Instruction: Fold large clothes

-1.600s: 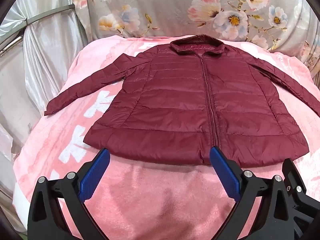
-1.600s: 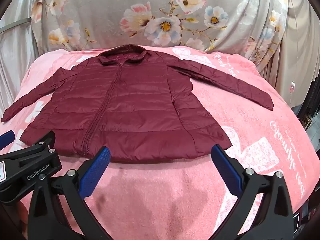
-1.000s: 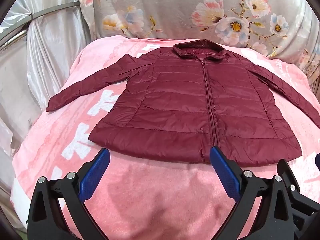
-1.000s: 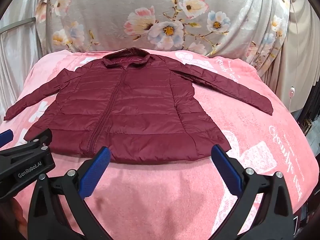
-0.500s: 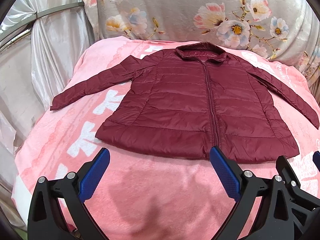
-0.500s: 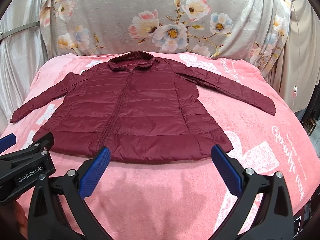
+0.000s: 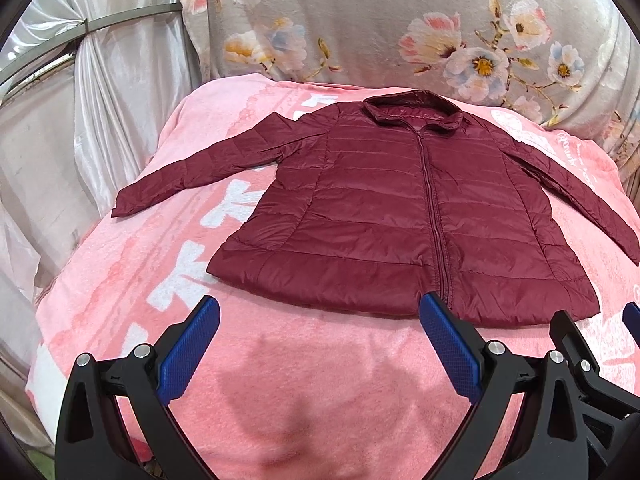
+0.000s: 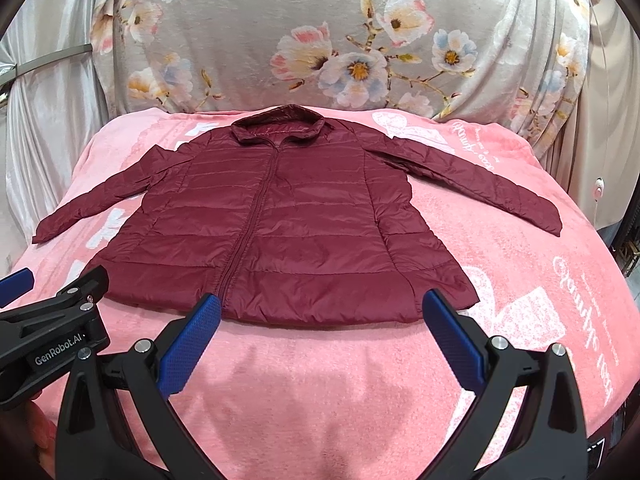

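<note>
While a floral grey curtain (image 8: 304, 36) hangs along the far side, a pink blanket (image 8: 320, 392) covers the whole work surface, with white lettering on its left and right parts. Spread flat on it, front up and zipped, lies the maroon puffer jacket (image 8: 288, 220): collar at the far end, hem at the near end, both sleeves stretched out to left and right. Over the bare blanket just near of the hem, the right gripper (image 8: 320, 344) hovers with its blue-padded fingers (image 8: 188, 344) spread wide, holding and touching nothing. Beside it on the left, the left gripper (image 7: 320, 344) is also wide apart and empty, its right finger (image 7: 450, 344) lined up with the bottom of the zipper (image 7: 434, 216).
</note>
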The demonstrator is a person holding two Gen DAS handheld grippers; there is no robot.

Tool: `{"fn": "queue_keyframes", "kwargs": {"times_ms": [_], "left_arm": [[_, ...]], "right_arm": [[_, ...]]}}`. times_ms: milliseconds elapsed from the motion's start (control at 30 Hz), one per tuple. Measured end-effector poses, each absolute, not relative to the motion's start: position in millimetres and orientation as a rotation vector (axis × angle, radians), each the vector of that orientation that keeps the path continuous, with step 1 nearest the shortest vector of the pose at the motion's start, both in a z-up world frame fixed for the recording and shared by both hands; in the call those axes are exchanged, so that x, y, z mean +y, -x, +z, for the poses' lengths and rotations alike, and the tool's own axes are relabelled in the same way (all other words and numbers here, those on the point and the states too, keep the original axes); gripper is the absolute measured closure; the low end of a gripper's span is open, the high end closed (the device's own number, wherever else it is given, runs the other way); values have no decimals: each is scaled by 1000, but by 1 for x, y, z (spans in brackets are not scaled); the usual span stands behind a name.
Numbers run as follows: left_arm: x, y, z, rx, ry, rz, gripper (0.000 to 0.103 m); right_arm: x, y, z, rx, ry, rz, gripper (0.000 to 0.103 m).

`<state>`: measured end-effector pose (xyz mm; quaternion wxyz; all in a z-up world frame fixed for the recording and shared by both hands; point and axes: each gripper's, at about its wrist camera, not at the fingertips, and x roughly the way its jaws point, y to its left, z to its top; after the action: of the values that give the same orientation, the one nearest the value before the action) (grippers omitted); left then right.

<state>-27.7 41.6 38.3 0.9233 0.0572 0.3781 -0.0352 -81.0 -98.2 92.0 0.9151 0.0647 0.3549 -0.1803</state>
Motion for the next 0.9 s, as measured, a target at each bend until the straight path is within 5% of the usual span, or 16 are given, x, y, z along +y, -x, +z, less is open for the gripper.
{"fn": "queue_keyframes", "kwargs": {"times_ms": [900], "left_arm": [[49,27,35,778,-108,-69,6]], "right_arm": [[-96,80,90,730,-134,-367,5]]}}
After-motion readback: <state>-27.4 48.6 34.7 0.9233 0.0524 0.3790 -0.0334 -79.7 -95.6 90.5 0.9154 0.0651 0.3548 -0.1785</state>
